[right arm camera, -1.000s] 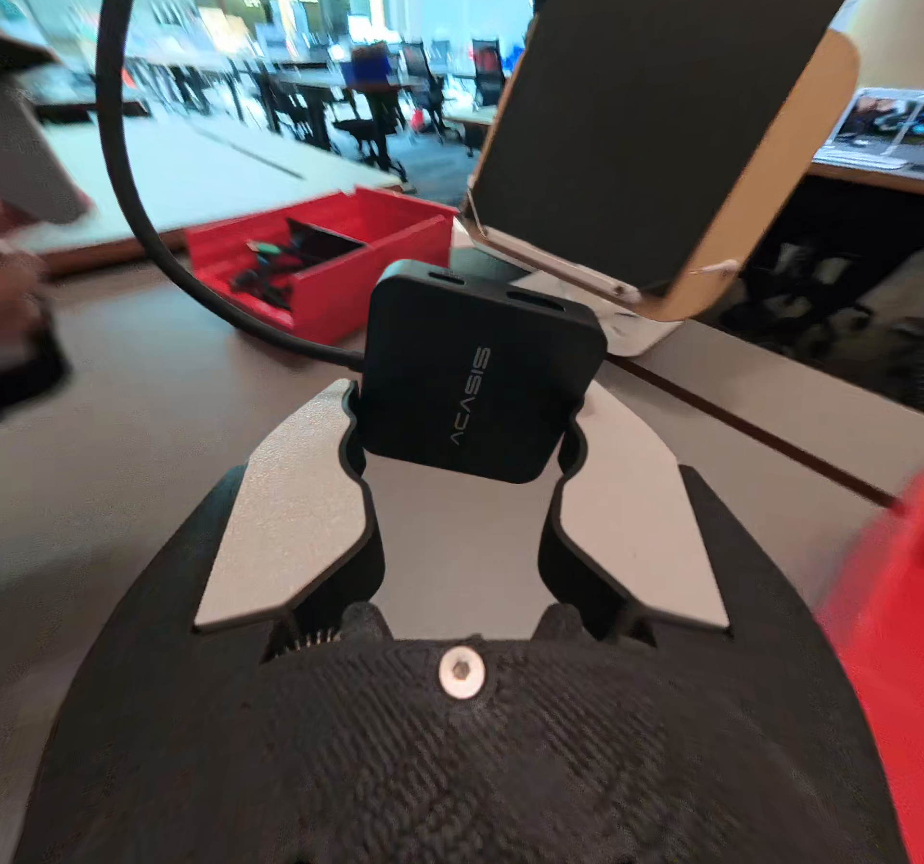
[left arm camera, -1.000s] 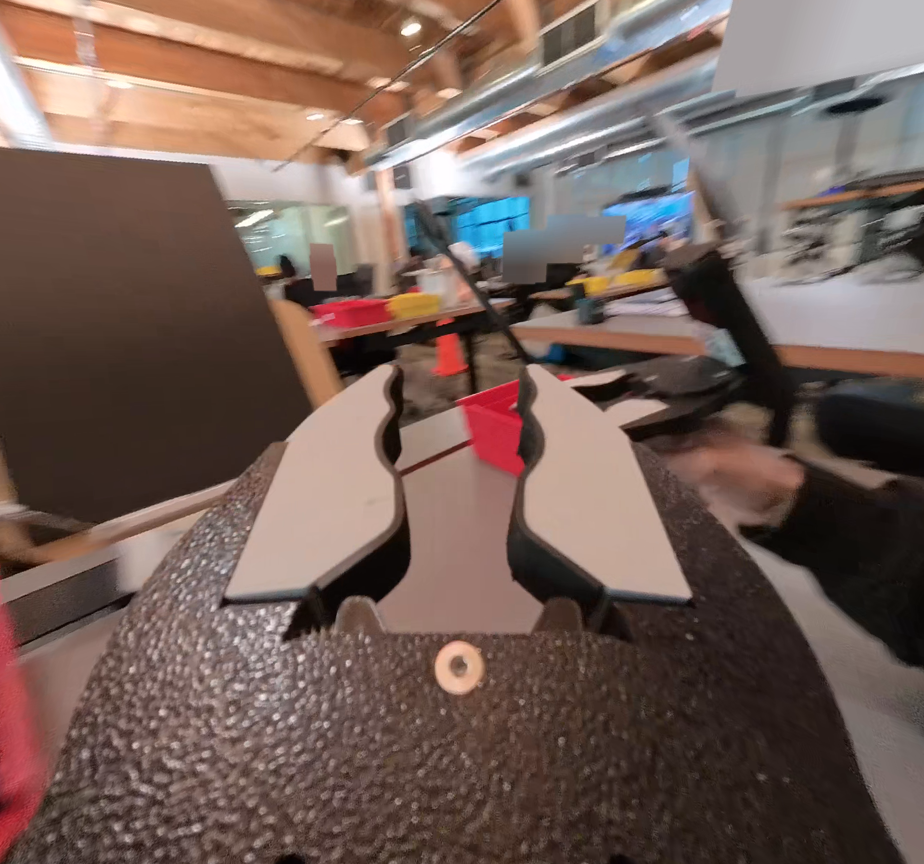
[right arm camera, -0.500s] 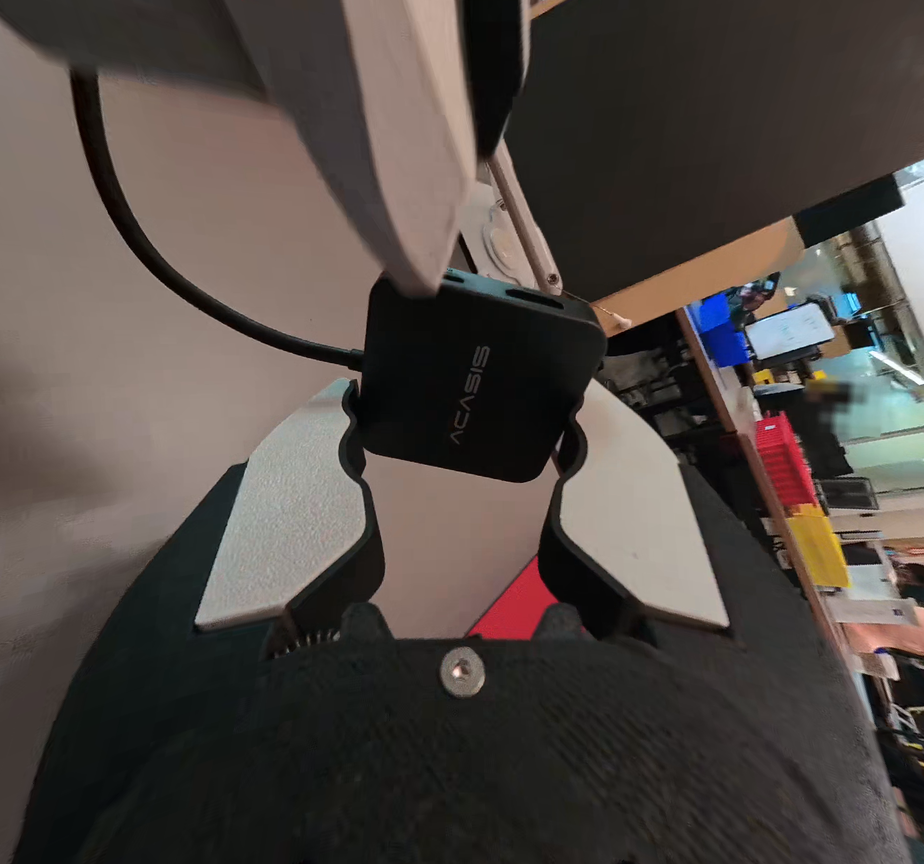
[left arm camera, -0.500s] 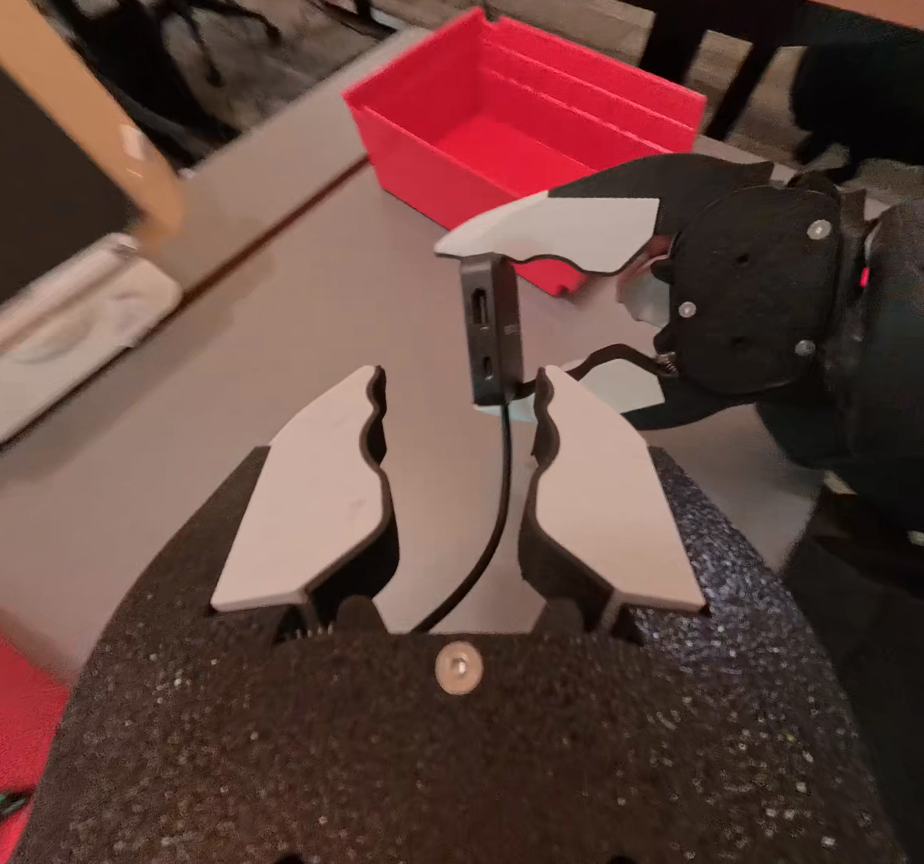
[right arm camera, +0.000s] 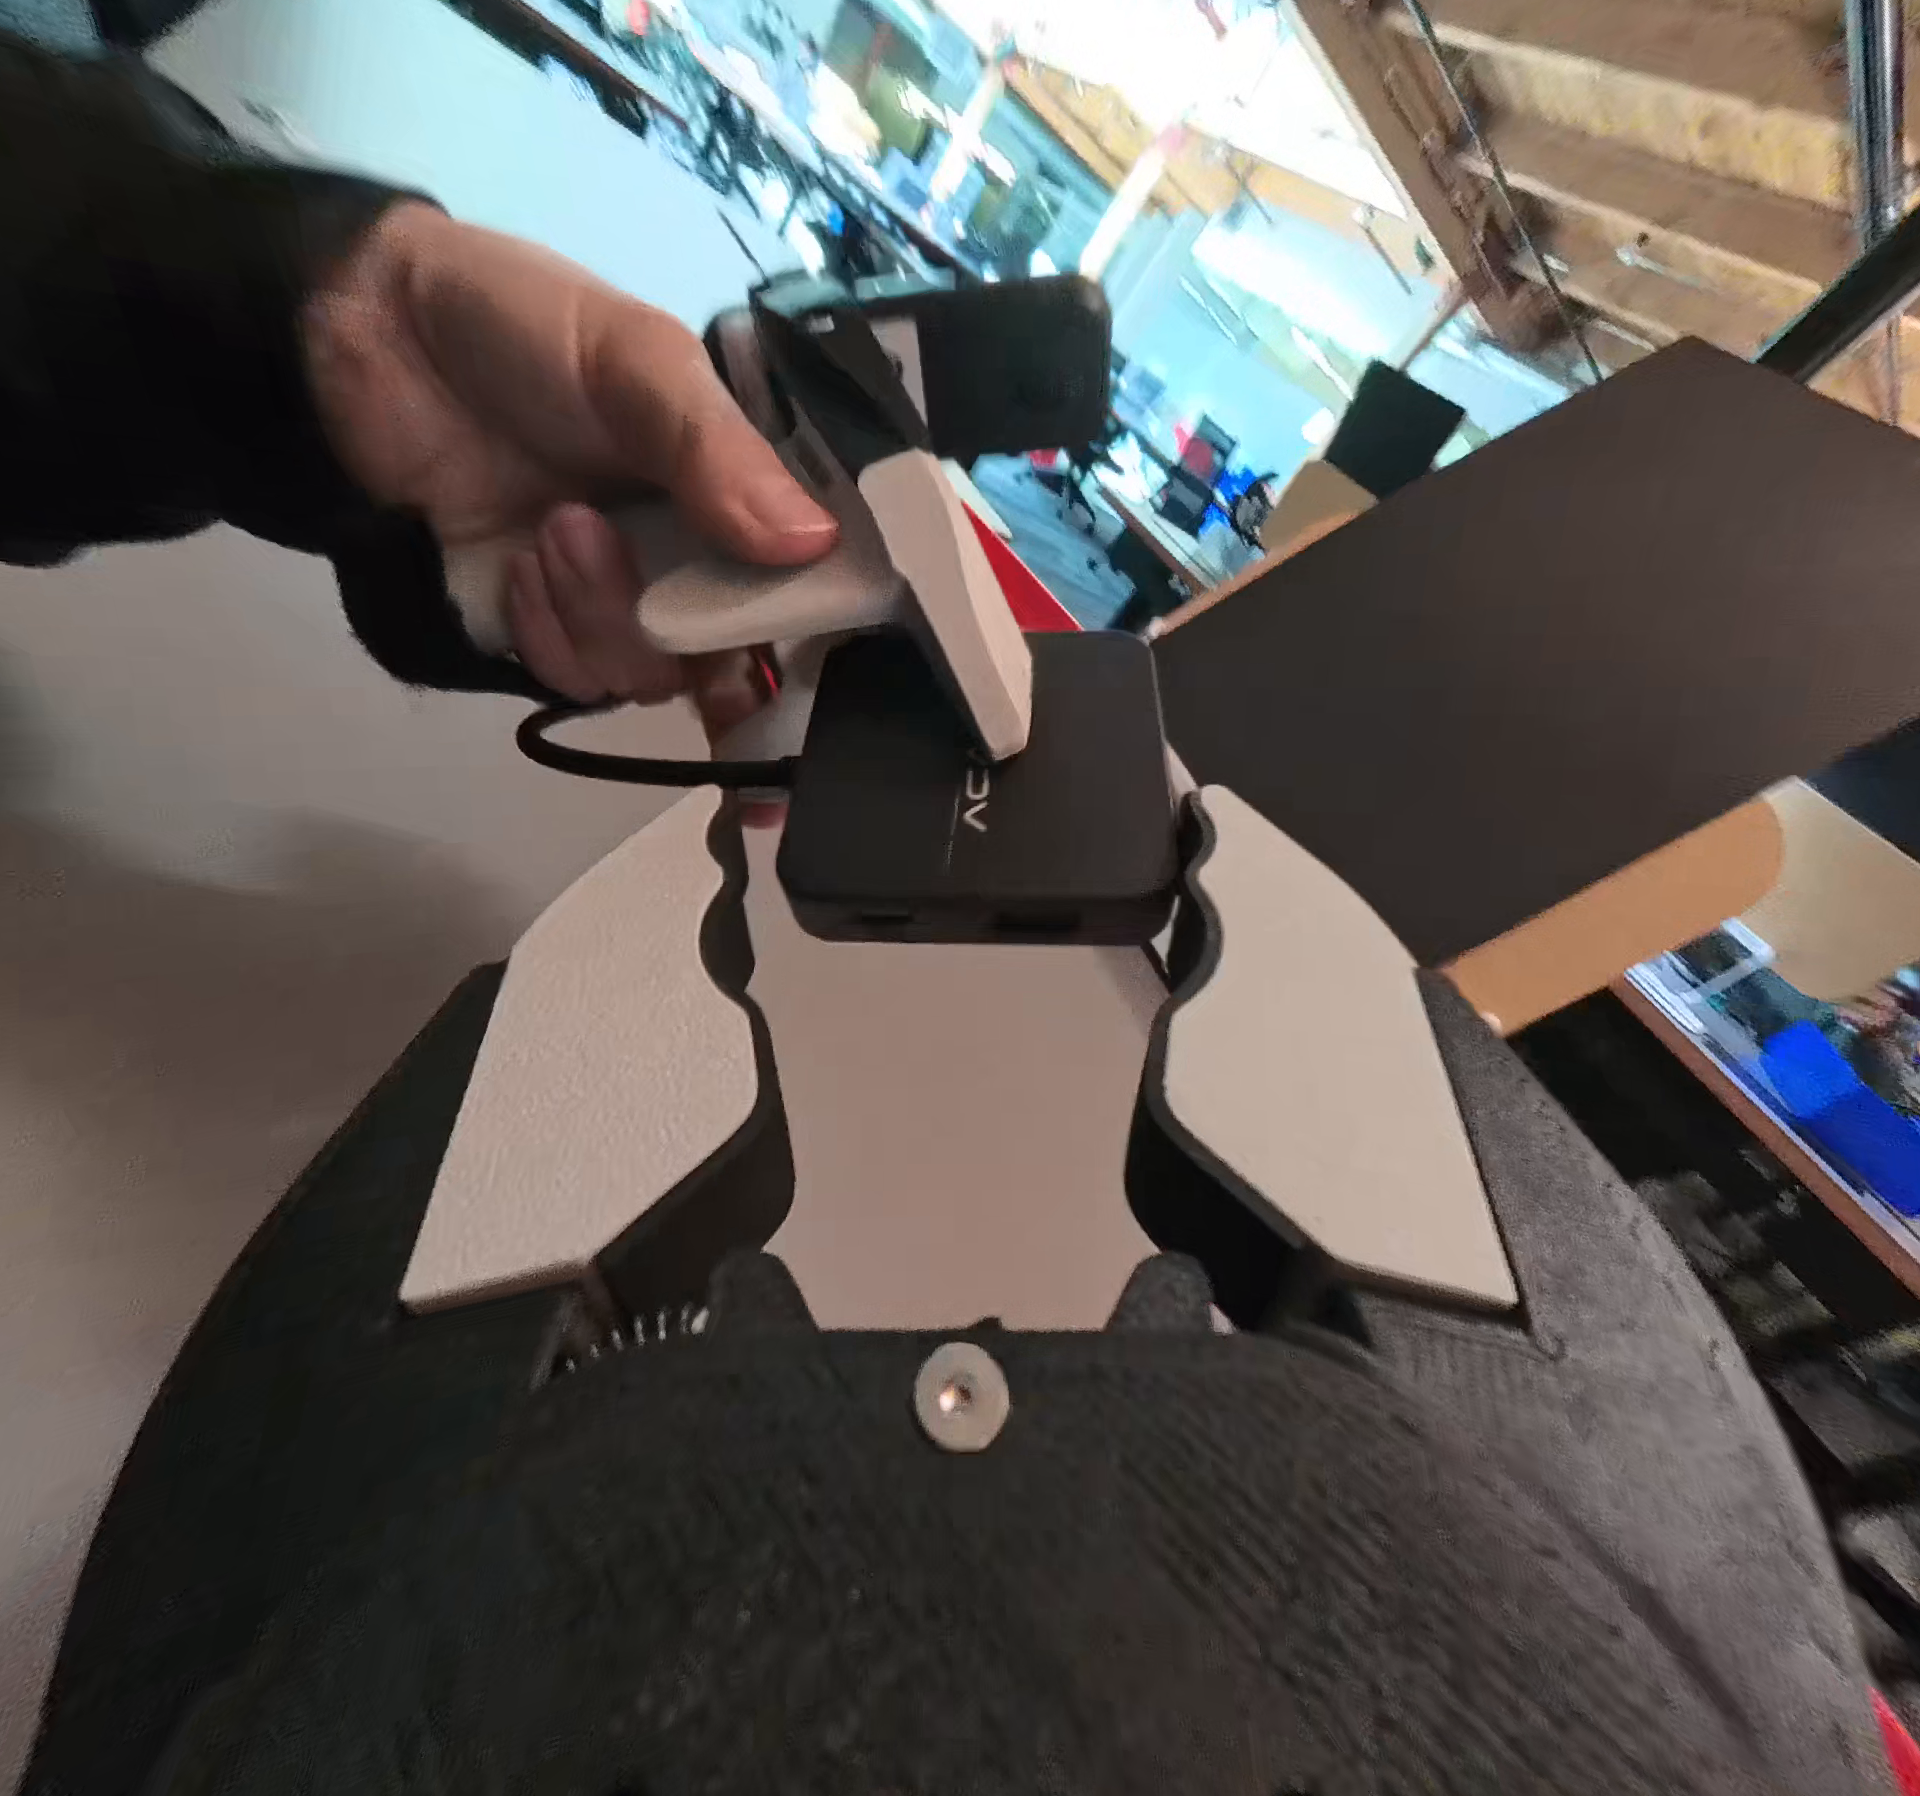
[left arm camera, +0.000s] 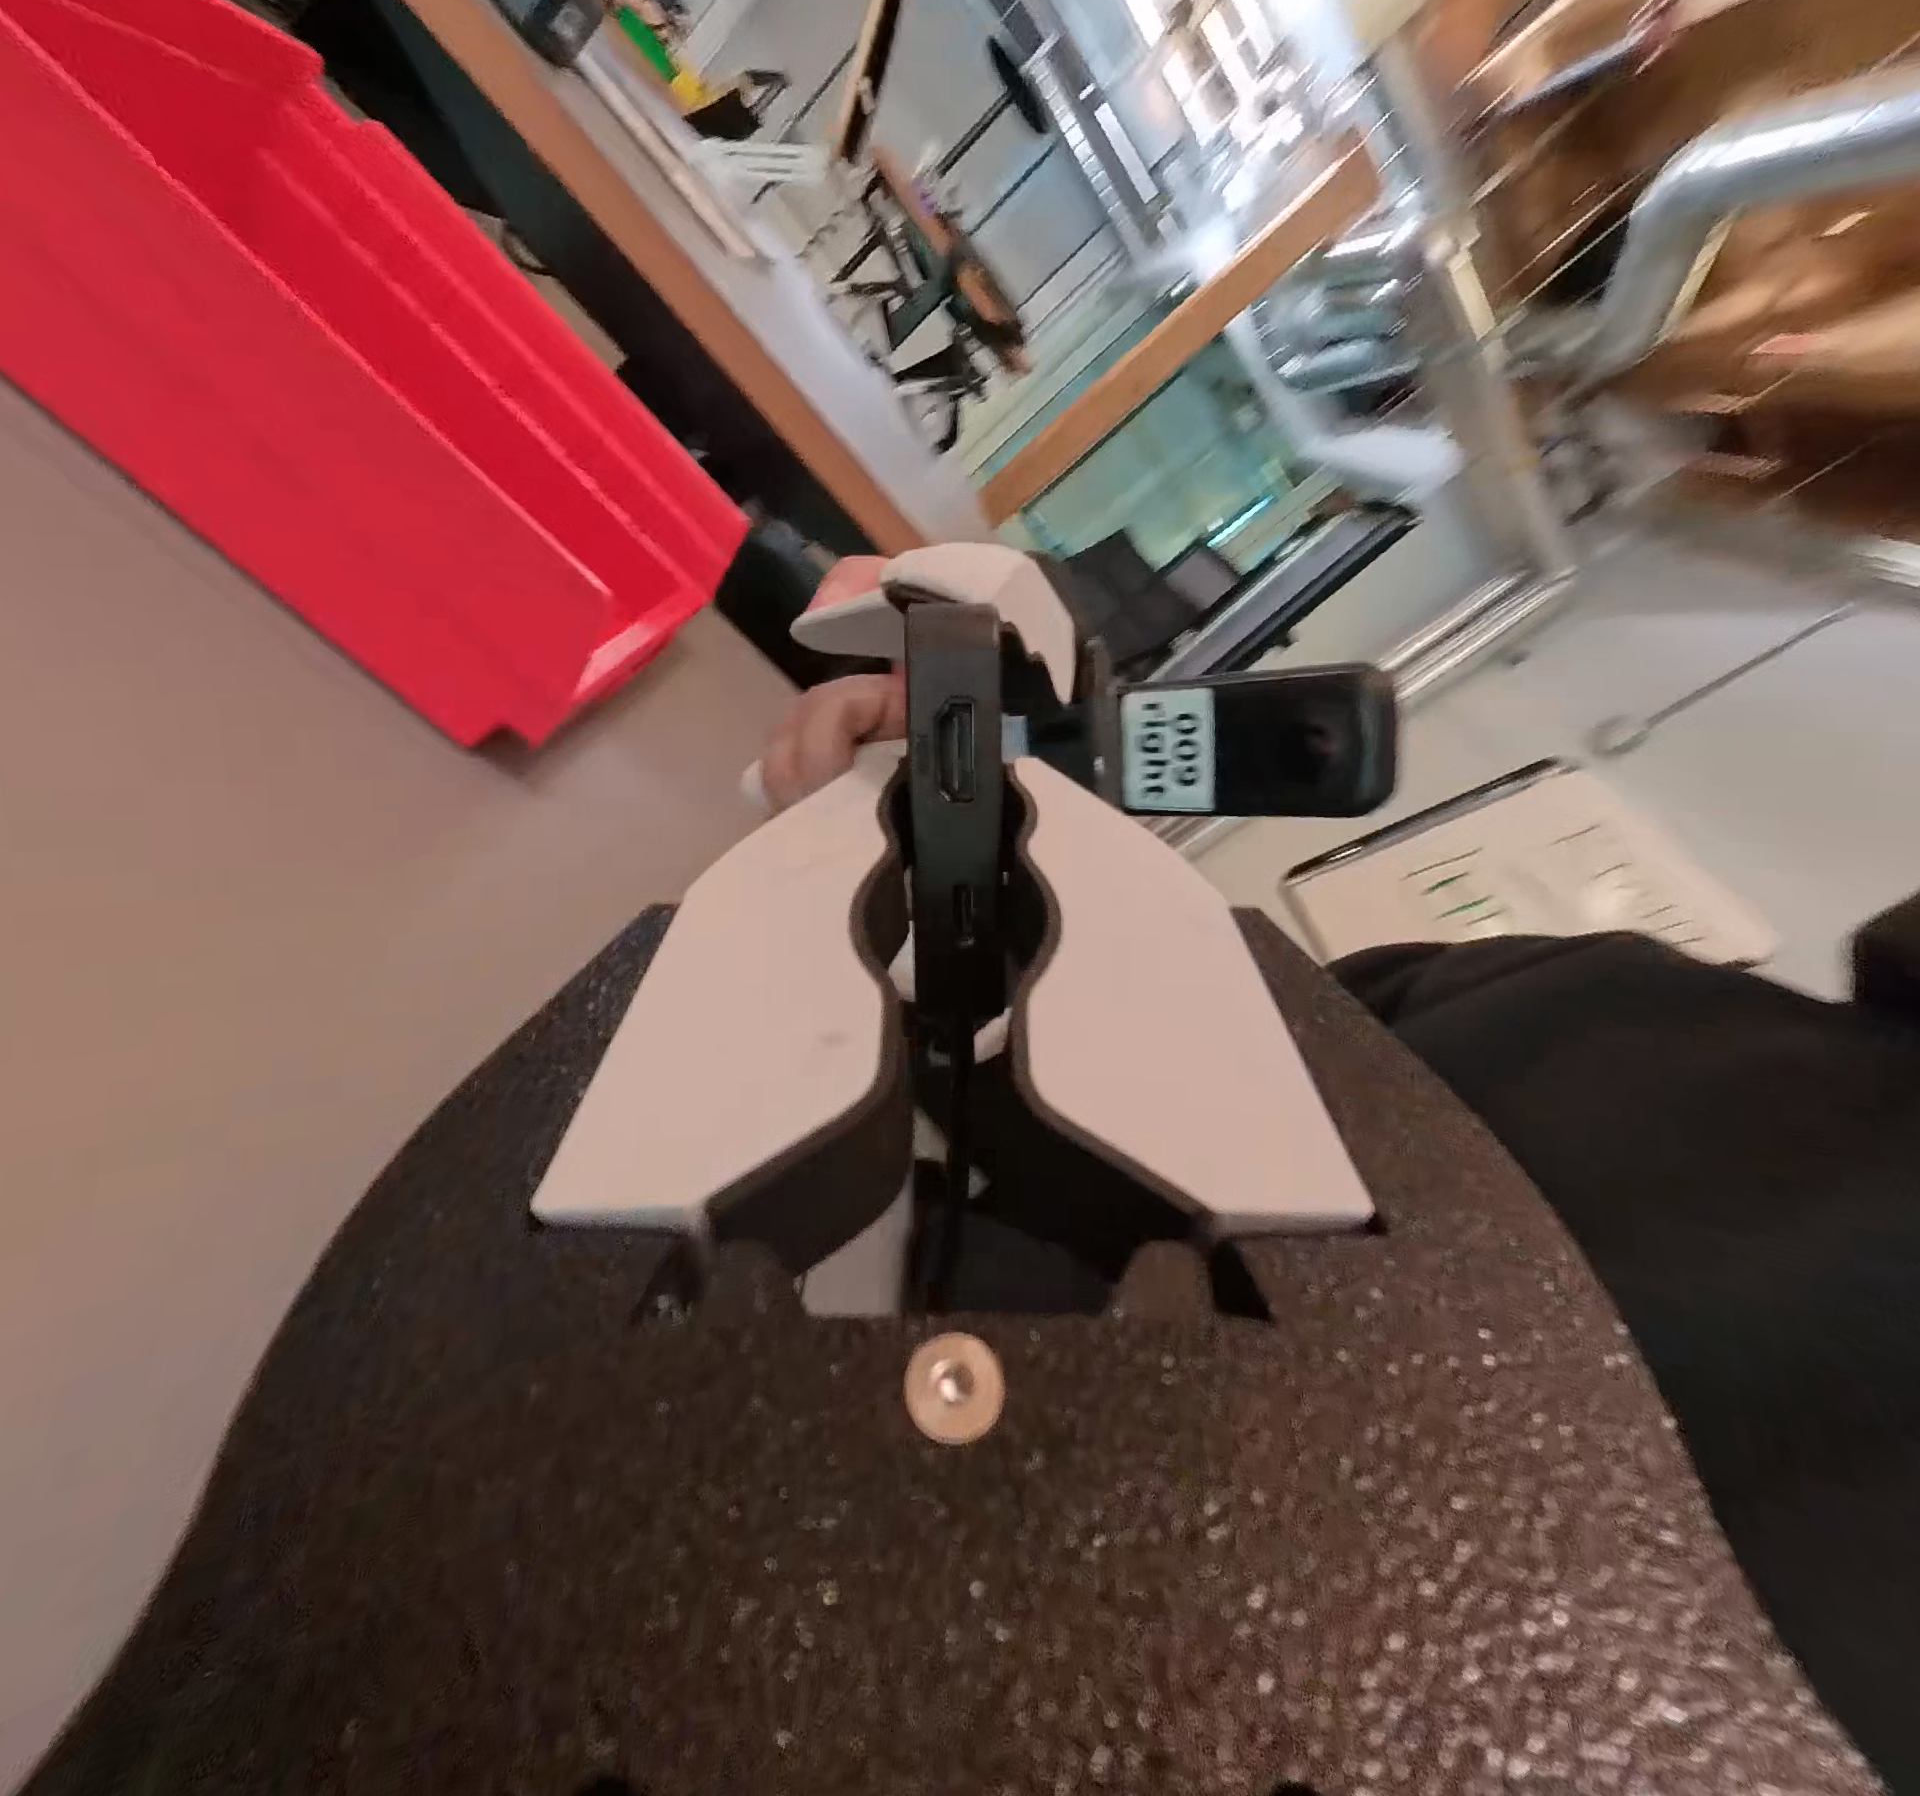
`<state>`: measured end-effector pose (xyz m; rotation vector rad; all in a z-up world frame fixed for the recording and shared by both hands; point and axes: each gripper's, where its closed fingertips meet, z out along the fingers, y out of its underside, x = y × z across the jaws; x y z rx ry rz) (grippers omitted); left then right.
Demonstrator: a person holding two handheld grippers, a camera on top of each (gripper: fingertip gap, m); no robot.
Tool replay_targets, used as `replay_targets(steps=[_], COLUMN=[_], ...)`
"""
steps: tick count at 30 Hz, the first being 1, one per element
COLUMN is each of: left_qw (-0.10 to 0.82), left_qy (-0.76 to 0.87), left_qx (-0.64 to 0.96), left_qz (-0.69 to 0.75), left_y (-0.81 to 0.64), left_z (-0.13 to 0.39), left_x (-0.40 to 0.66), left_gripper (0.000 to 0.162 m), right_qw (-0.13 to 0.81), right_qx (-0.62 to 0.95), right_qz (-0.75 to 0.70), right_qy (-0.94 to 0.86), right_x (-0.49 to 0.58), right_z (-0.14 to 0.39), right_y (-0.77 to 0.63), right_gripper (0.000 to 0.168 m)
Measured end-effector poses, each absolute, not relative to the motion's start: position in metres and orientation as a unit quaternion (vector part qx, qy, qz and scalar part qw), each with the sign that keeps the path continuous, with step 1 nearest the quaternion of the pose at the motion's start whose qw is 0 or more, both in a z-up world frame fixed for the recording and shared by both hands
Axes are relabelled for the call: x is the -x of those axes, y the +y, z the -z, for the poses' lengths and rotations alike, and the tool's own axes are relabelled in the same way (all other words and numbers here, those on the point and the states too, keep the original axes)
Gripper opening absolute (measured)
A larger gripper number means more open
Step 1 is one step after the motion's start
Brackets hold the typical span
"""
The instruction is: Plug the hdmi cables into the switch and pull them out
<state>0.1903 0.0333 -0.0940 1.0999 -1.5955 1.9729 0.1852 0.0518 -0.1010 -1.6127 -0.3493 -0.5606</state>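
Left wrist view: the left hand-held gripper (left arm camera: 954, 816) was clenched on the black switch (left arm camera: 953, 811), which stood edge-on between its two pale fingers (left arm camera: 769, 1019), one port facing the camera. A thin black cable (left arm camera: 940, 1175) ran from the switch back toward the gripper body. Beyond it appeared the right hand-held gripper (left arm camera: 935, 603), its camera (left arm camera: 1257, 740) and part of a hand (left arm camera: 831, 738). A red bin (left arm camera: 312, 375) rested on the grey bench (left arm camera: 260, 915).

Right wrist view: the right hand-held gripper (right arm camera: 961, 842) was spread wide around the switch (right arm camera: 977, 790); its right finger touched the switch's edge, while its left finger (right arm camera: 603, 1050) stood apart. The left hand-held gripper (right arm camera: 966, 697) pressed on the switch's top face from beyond, held by a hand (right arm camera: 540, 437) in a dark sleeve. The cable (right arm camera: 623, 759) looped leftward from the switch. A dark panel (right arm camera: 1507, 666) stood to the right.
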Motion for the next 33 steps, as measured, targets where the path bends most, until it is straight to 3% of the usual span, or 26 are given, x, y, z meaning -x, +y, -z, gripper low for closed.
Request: replay_targets(steps=[8,12,27,33], left_qw=[0.293,0.314,0.267,0.206], left_qy=[-0.477,-0.446,-0.400,-0.417], left_qx=[-0.387,-0.405,-0.470,-0.488], left_qz=[-0.733,-0.734,-0.740,-0.738], left_y=[0.026,0.023,0.044,0.056], left_z=[0.088,0.088,0.084,0.101], left_x=[-0.181,-0.181,-0.194,-0.197], left_gripper=[0.013,0.013,0.013,0.017], right_qw=[0.723,0.726,0.710,0.699], right_qx=[0.661,0.648,0.667,0.692], right_qz=[0.138,0.154,0.068,0.004], right_qy=[-0.147,-0.173,-0.214,-0.180], right_x=[-0.173,-0.172,-0.181,-0.184], right_z=[0.086,0.085,0.080,0.093], right_y=[0.049,0.046,0.064,0.074], right_gripper=[0.074,0.073,0.072,0.072])
